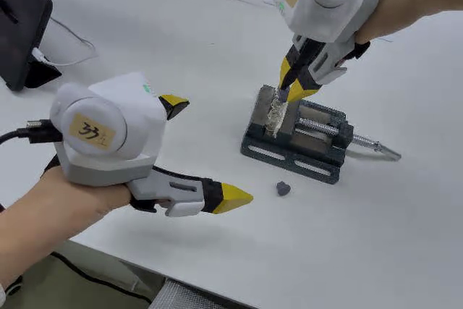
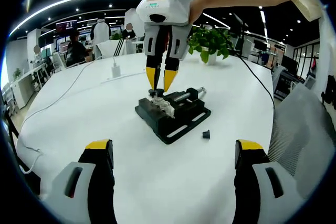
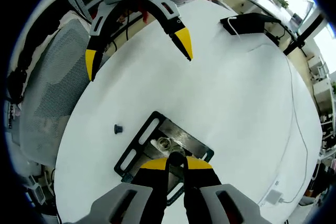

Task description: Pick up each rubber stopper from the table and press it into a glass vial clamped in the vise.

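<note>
A dark vise (image 1: 318, 151) stands mid-table and clamps an upright glass vial (image 1: 275, 115). My right gripper (image 1: 293, 82) hangs just above the vial's mouth, jaws nearly together on a small dark rubber stopper (image 3: 176, 159); the vial's open rim (image 3: 164, 143) lies right ahead of the tips. A second dark stopper (image 1: 283, 189) lies loose on the table in front of the vise, also seen as stopper (image 2: 206, 134) and stopper (image 3: 117, 128). My left gripper (image 1: 206, 151) hovers open at the near left, well short of the vise (image 2: 181, 116).
A black device (image 1: 18, 27) with a cable (image 1: 72, 34) sits at the far left corner. The table's near edge (image 1: 217, 291) runs close below my left gripper. A mesh chair (image 3: 42, 93) stands beside the table and a potted plant (image 2: 210, 40) at its far side.
</note>
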Demonstrator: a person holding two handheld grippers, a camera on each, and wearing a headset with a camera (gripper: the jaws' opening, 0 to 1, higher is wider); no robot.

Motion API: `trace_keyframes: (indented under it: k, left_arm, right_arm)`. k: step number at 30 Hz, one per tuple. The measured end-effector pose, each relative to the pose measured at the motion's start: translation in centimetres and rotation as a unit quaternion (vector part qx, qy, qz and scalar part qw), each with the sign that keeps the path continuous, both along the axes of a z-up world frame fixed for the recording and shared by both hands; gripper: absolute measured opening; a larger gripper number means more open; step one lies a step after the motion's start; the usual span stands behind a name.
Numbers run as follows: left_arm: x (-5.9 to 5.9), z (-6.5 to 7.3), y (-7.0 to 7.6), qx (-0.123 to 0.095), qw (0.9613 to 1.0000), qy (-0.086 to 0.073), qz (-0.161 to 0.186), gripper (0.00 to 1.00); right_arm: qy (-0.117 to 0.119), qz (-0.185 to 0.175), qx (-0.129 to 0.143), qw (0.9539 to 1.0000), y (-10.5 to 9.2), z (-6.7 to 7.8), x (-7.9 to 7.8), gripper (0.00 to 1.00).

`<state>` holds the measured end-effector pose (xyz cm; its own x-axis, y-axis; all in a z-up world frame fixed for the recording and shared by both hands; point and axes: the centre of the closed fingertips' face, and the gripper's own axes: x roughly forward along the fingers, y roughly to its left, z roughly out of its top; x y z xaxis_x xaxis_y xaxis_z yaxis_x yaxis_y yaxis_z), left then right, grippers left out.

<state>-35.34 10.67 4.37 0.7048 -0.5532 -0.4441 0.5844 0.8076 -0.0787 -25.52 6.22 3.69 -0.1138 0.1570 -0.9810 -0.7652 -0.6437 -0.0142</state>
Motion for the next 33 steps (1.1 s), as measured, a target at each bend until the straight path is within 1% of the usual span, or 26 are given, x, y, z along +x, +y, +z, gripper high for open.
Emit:
trace_keyframes:
  k: [7, 12, 16, 22, 33]
  left_arm:
    - [-0.31, -0.36, -0.02, -0.002, 1.0000, 0.005, 0.000, 0.95]
    - [-0.45, -0.71, -0.02, -0.002, 0.9999, 0.010, 0.000, 0.95]
    - [-0.46, -0.71, -0.11, -0.004, 0.9999, 0.010, -0.001, 0.95]
    - [-0.35, -0.65, 0.00, -0.006, 0.9999, 0.009, 0.002, 0.95]
    - [-0.34, -0.71, -0.11, -0.008, 0.9999, 0.009, 0.002, 0.95]
  right_arm:
    - [-0.001, -0.009, -0.004, 0.9999, 0.11, -0.44, 0.05, 0.06]
    - [0.002, -0.013, -0.006, 0.9999, 0.28, -0.47, -0.12, 0.06]
    - [0.002, -0.021, -0.008, 0.9998, 0.42, -0.58, -0.08, 0.06]
    - [0.001, -0.017, -0.012, 0.9998, 0.40, -0.50, -0.25, 0.06]
    - [0.006, -0.025, -0.008, 0.9996, 0.54, -0.44, -0.19, 0.06]
